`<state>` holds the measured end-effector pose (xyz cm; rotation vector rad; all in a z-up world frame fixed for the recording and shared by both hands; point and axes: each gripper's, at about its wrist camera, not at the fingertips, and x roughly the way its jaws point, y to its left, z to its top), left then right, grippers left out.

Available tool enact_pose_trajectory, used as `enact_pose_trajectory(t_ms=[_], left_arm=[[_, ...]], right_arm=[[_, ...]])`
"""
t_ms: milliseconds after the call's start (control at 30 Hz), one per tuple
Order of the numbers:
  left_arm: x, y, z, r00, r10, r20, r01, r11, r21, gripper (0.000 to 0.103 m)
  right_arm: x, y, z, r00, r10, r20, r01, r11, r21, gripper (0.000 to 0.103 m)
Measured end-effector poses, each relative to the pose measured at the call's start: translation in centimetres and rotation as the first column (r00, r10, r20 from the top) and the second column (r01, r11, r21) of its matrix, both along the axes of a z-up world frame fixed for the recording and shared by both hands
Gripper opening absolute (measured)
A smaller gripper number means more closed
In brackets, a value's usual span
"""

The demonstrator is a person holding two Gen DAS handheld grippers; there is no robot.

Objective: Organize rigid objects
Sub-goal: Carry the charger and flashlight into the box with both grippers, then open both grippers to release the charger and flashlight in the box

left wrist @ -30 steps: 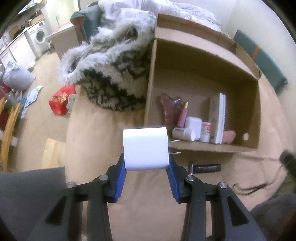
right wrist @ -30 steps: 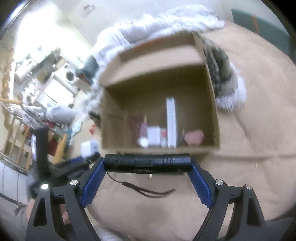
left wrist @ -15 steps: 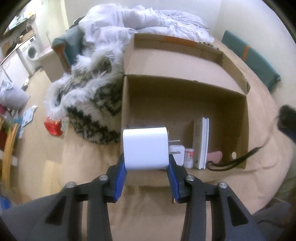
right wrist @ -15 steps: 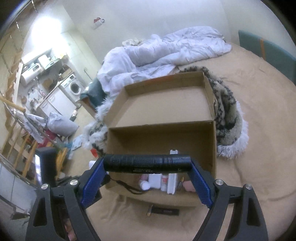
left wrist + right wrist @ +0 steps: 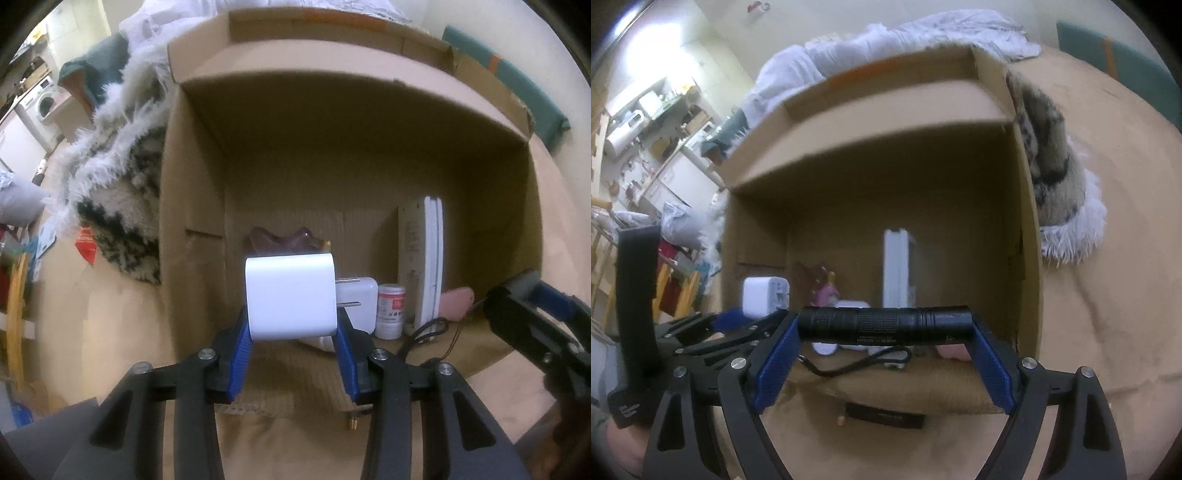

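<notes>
My left gripper [image 5: 291,332] is shut on a white charger plug [image 5: 290,297], its prongs pointing right, held over the near left part of the open cardboard box [image 5: 192,184]. My right gripper [image 5: 884,332] is shut on the ends of a black flashlight [image 5: 884,323] lying crosswise, its lanyard [image 5: 857,363] hanging over the box's near edge. The box [image 5: 1027,240] holds an upright white flat pack [image 5: 424,258], a small white bottle [image 5: 391,310], a white case [image 5: 360,302], a pink item [image 5: 458,301] and a dark red item [image 5: 280,242]. The right gripper [image 5: 535,317] shows at the box's right edge.
A black oblong item [image 5: 886,415] lies on the tan bedcover in front of the box. A fuzzy patterned blanket [image 5: 122,177] lies against the box's side. A white duvet [image 5: 886,48] is bunched behind it, and a teal cushion [image 5: 517,92] lies beyond.
Both grippers have moved forward and down toward the box, which now fills both views. The charger and the flashlight stay gripped as before.
</notes>
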<state>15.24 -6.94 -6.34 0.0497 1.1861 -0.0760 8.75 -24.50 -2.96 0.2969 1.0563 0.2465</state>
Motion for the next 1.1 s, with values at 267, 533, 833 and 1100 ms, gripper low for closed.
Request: enact_pose_trajectory(t_ms=[267, 533, 833, 1100], left_arm=[[0.1, 0.5, -0.7, 1.000, 0.014, 0.024, -0.014, 1.000, -0.005, 0.038], [0.1, 1.1, -1.5, 1.000, 0.029, 0.004, -0.029, 1.000, -0.012, 0.038], [0.2, 0.9, -2.5, 1.000, 0.025, 0.002, -0.025, 1.000, 0.008, 0.038], [0.2, 0.9, -2.7, 1.000, 0.024, 0.014, -0.024, 1.000, 0.017, 0.038]], right_arm=[[1.2, 0.5, -2.0, 0.998, 0.033, -0.044, -0.035, 0.999, -0.042, 0.093], [1.8, 1.6, -3.3, 0.992, 0.071, -0.105, -0.077, 0.995, -0.058, 0.093], [1.6, 1.7, -3.8, 0.991, 0.069, -0.115, -0.081, 0.992, -0.098, 0.093], [1.8, 2.2, -3.6, 0.992, 0.068, -0.109, -0.079, 0.992, -0.098, 0.093]])
